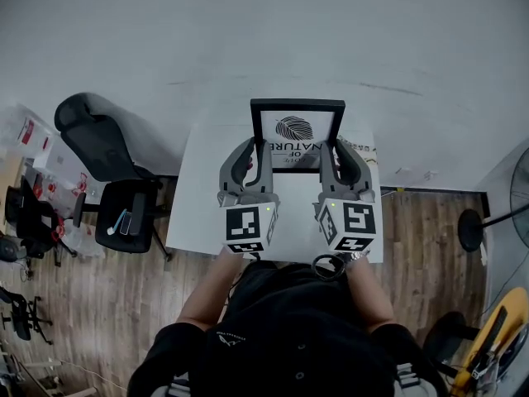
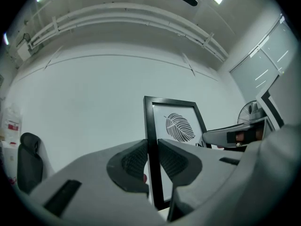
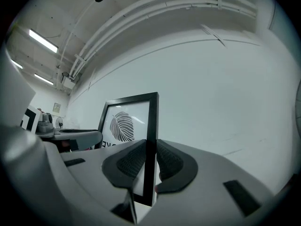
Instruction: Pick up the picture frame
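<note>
A black picture frame [image 1: 297,106] with a leaf print and lettering is held upright above the white table [image 1: 198,197]. My left gripper [image 1: 258,149] is shut on the frame's left side bar [image 2: 151,140]. My right gripper [image 1: 334,149] is shut on its right side bar [image 3: 151,135]. In both gripper views the ribbed pads press the black bar from either side. The frame's lower edge is hidden behind the grippers in the head view.
A white wall rises behind the table. Two black office chairs [image 1: 107,180] stand on the wooden floor at the left. A fan on a stand [image 1: 517,197] is at the right edge. The person's dark-shirted body fills the bottom of the head view.
</note>
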A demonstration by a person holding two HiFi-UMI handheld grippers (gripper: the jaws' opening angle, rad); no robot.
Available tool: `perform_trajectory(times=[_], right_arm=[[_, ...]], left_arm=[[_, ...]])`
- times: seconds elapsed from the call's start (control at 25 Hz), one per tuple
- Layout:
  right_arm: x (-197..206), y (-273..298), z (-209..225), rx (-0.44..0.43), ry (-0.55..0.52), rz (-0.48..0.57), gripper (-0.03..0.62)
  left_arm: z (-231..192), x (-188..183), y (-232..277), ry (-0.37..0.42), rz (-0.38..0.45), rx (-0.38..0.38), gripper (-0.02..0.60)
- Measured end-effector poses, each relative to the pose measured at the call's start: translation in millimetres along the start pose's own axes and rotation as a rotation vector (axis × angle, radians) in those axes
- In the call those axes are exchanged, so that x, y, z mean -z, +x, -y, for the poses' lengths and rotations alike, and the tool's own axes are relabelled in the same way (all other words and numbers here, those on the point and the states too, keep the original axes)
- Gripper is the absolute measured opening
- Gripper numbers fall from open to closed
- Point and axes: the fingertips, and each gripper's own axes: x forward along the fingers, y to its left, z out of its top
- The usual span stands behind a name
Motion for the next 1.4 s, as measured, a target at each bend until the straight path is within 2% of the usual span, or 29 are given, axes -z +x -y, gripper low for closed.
perform_trajectory(times=[0.48,1.0,1.4], right_arm=[[8,-15,-9,-0.002,-0.005,0.018,0.067],[28,-13,-9,0.001,0.006,-0.024,0.067],[9,-15,-10,0.002,-0.017,0.012,0.066]], left_arm=[[1,7,-20,0.0,0.019,-0.002,0.072],[1,27,-21,-0.011,-0.017,0.0,0.072],[1,8,-21,-0.005,0.027,0.005,0.072]])
